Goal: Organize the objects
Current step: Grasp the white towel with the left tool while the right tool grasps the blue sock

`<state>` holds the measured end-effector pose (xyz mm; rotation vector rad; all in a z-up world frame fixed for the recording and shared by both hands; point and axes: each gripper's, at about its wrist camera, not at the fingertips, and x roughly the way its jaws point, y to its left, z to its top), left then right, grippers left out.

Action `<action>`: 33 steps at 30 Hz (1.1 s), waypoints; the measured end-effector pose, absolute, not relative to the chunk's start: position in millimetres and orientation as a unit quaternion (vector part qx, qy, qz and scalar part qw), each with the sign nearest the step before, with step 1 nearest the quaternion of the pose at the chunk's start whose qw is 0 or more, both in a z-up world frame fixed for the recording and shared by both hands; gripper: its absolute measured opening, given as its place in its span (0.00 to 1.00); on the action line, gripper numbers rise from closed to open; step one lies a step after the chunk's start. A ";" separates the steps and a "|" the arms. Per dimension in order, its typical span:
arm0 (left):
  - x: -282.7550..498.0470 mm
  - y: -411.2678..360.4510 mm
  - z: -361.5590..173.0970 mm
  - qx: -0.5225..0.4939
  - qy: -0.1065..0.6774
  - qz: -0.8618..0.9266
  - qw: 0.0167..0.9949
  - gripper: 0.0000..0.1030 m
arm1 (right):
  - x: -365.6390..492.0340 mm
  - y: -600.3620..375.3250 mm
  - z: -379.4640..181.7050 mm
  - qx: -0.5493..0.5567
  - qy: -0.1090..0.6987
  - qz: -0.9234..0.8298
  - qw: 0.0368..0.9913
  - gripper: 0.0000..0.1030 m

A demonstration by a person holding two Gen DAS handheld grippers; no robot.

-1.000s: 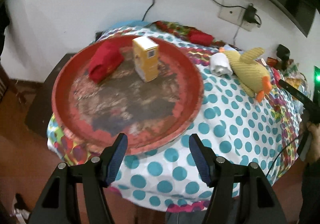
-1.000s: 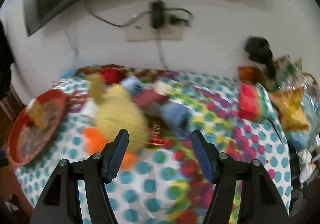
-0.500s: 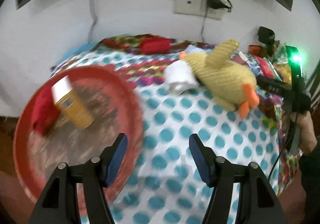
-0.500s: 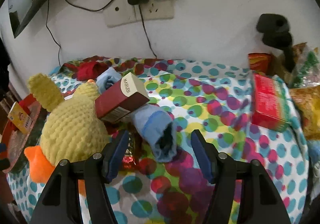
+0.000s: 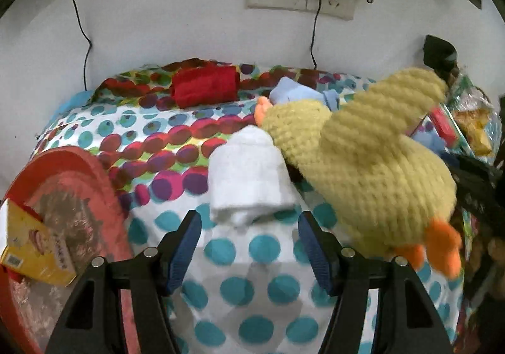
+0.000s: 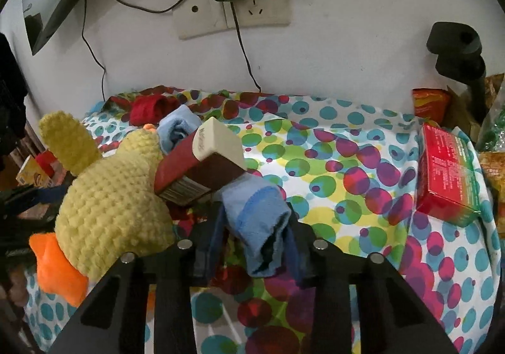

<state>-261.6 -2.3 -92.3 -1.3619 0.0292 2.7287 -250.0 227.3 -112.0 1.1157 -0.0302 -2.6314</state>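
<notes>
Step in hand: the blue rolled cloth (image 6: 258, 221) is clamped by the right gripper (image 6: 252, 246), whose jaws have just been closing on it.
Left gripper (image 5: 247, 246): jaws apart, aimed at the white rolled cloth (image 5: 249, 177) on the counter (image 5: 240, 291).
Next move, as judged: a lift clear of the maroon box (image 6: 202, 164).
Red tray (image 5: 79, 171): a yellow carton (image 5: 34, 246) is held in it.

Polka-dot tablecloth (image 5: 252, 287) under red tray (image 5: 94, 171), white roll (image 5: 249, 177), knitted duck (image 5: 378, 171)
</notes>
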 end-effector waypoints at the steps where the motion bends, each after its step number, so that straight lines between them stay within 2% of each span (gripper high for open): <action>1: -264.4 -1.7 -93.0 -0.443 0.006 0.895 0.047 0.64 | -248.5 226.4 -112.6 0.385 -0.008 -0.912 0.143 0.31; 13: -289.1 -3.1 -110.2 -0.428 -0.027 0.902 0.037 0.64 | -244.9 218.0 -115.8 0.382 0.018 -0.915 0.132 0.30; 15: -291.7 -5.4 -114.0 -0.430 -0.025 0.902 0.023 0.64 | -244.1 216.5 -116.0 0.382 0.023 -0.915 0.130 0.32; 33: -296.7 -1.5 -121.6 -0.433 0.010 0.902 -0.002 0.64 | -245.6 218.9 -119.4 0.393 0.006 -0.909 0.136 0.33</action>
